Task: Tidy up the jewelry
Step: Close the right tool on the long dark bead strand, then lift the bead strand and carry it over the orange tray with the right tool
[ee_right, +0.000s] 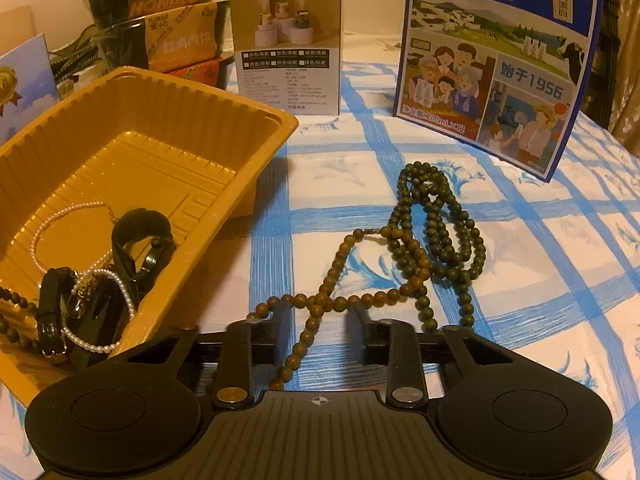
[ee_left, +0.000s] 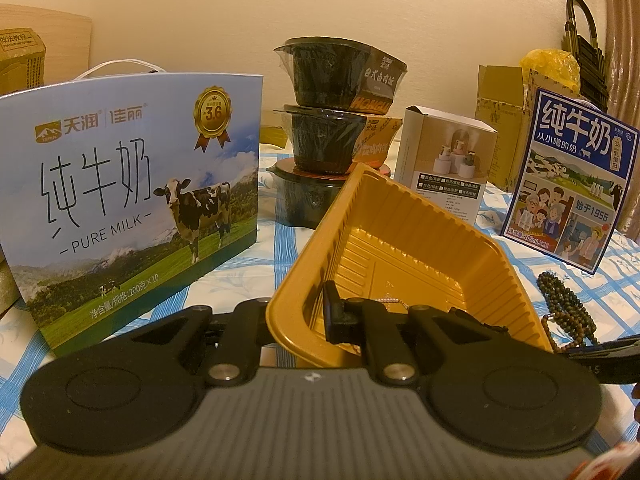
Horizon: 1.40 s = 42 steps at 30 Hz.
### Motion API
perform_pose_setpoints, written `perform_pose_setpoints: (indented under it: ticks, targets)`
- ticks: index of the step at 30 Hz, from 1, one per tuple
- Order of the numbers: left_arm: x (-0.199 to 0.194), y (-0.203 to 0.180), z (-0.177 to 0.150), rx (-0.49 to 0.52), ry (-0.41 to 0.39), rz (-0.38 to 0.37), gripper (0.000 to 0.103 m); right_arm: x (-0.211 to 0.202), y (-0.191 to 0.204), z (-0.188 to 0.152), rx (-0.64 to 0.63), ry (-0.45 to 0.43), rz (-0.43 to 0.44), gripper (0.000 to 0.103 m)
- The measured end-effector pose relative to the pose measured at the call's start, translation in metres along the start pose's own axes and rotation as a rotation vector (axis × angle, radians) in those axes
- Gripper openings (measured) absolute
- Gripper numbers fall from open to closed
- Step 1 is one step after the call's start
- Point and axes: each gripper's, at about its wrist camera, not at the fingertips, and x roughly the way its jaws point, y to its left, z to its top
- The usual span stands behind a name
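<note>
Biggest thing on the table is the blue-and-white checked tablecloth (ee_right: 500, 240), thin and a bit wrinkly, with milk cartons and black lidded bowls standing along the top of both views.

Next down is the gold plastic tray (ee_right: 168, 128), ribbed walls, glossy floor, sitting in the left half of the right wrist view. The left gripper (ee_left: 326, 312) is clenched on the tray's near rim, one finger inside the wall and one outside, tipping it slightly (looks like it's just steadying the tray). Already lying in its lower left corner: a black strap or watch band (ee_right: 140, 240) and a fine pearl strand (ee_right: 100, 276).

The piece left out is the long wooden bead necklace (ee_right: 424, 240), dull round beads running from brown to dark green, piled in loose loops on the cloth right of the tray, centre of the frame.

The bit that matters: the right gripper (ee_right: 316, 320) sits at the bottom of the frame with its jaws part way apart, straddling one brown strand that trails from the pile down toward the camera. That strand's long axis runs roughly up-down in the frame, so it passes between the fingers lengthwise; the pads aren't squeezing it yet as far as I can see. The right hand is clearly the nearer one.
</note>
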Motion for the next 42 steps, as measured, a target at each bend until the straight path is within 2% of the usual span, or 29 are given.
perform_pose_setpoints:
  ticks: [2, 5, 15, 20, 29, 42]
  targets:
    - [0.0, 0.0, 0.0, -0.001, 0.0, 0.0, 0.011, 0.0, -0.001, 0.0, 0.004, -0.001, -0.001, 0.015]
    - [0.0, 0.0, 0.0, -0.001, 0.001, 0.0, 0.011, 0.0, -0.004, 0.001, 0.015, 0.0, 0.002, 0.008]
    - [0.0, 0.0, 0.0, -0.001, 0.003, 0.0, 0.011, -0.002, -0.006, 0.0, 0.02, -0.011, 0.011, 0.007]
    - [0.001, 0.0, 0.0, -0.002, 0.003, -0.002, 0.011, -0.015, -0.02, 0.001, 0.128, -0.039, 0.069, 0.007]
    - [-0.001, 0.001, 0.0, -0.002, 0.001, -0.003, 0.011, -0.057, -0.051, 0.007, 0.298, -0.108, 0.154, 0.007]
    - [-0.002, 0.001, 0.001, 0.0, 0.006, -0.003, 0.011, -0.138, -0.08, 0.049, 0.36, -0.25, 0.222, 0.007]
